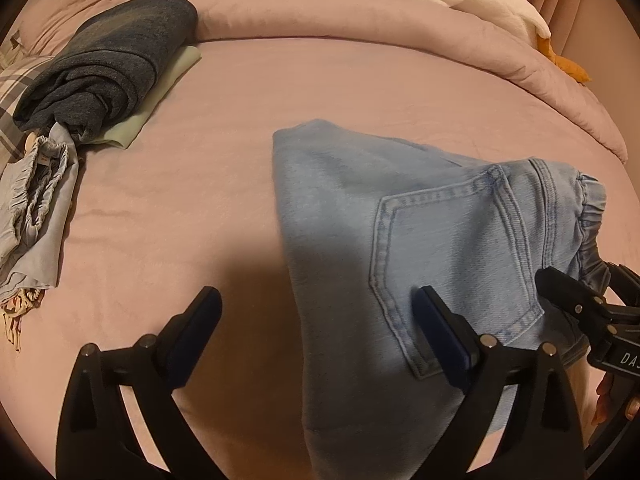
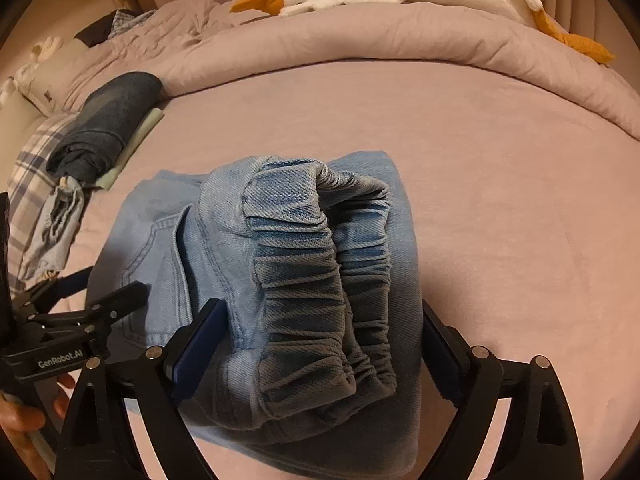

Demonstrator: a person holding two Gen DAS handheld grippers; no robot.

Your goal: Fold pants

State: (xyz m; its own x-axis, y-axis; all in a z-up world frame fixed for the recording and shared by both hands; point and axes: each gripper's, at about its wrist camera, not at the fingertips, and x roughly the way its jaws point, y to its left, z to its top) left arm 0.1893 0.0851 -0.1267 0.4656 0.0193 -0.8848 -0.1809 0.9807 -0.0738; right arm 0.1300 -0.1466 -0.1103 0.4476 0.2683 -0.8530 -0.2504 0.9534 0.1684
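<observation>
both grippers wide: l gripper, r gripper straddle folded jeans.

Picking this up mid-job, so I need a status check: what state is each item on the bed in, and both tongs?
Light blue jeans: folded into a compact stack, elastic waistband on top, lying on the sheet.
Left tongs: open, one finger over the jeans, gripping nothing.
Right tongs: open, straddling the waistband, not pinching.
Dark blue garment: folded, lying on a folded pale green item.
Pale blue garment: crumpled, unfolded.
Comforter: pushed back, bunched.
</observation>
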